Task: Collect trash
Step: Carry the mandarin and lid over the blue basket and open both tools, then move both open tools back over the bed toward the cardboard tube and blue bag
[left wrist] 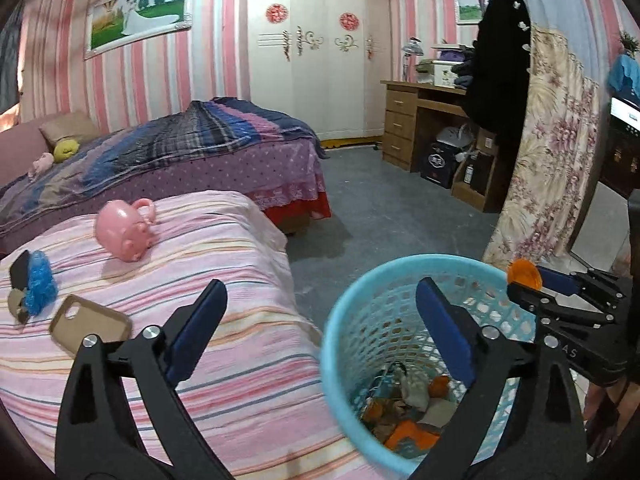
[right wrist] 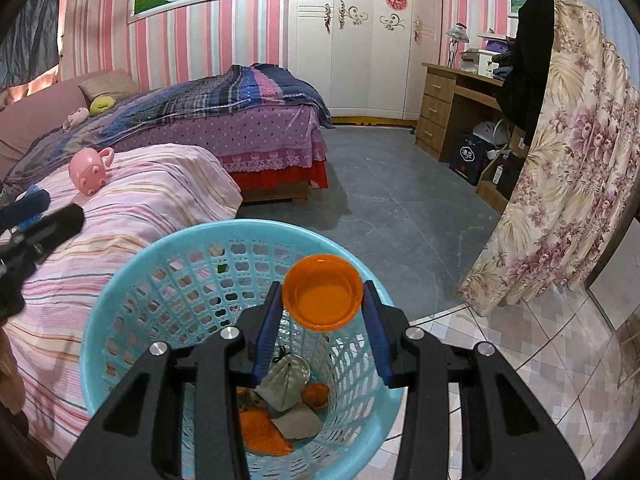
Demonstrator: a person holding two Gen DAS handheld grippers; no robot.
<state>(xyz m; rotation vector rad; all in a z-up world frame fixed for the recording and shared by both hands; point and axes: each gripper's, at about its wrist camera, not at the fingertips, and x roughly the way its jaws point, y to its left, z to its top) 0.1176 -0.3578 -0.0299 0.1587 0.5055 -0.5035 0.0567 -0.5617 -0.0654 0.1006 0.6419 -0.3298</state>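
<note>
Glossy orange plastic lid point(right wrist: 322, 297), pale-blue plastic lattice basket point(right wrist: 132, 280), striped cloth bedspread point(left wrist: 224, 248), wooden desk point(left wrist: 404, 120)

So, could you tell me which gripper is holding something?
The right gripper: it clamps the orange lid over the blue basket; the left gripper is open, empty.

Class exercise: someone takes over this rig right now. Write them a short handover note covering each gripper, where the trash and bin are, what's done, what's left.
Left gripper: open, empty, beside the blue basket.
Right gripper: shut on the orange lid, held above the basket's opening.
Done: several scraps already lie in the basket.
Left: drop the lid in; then check the striped bed, where a phone case, blue scrubber and pink toy lie. Which are trash is unclear.
</note>
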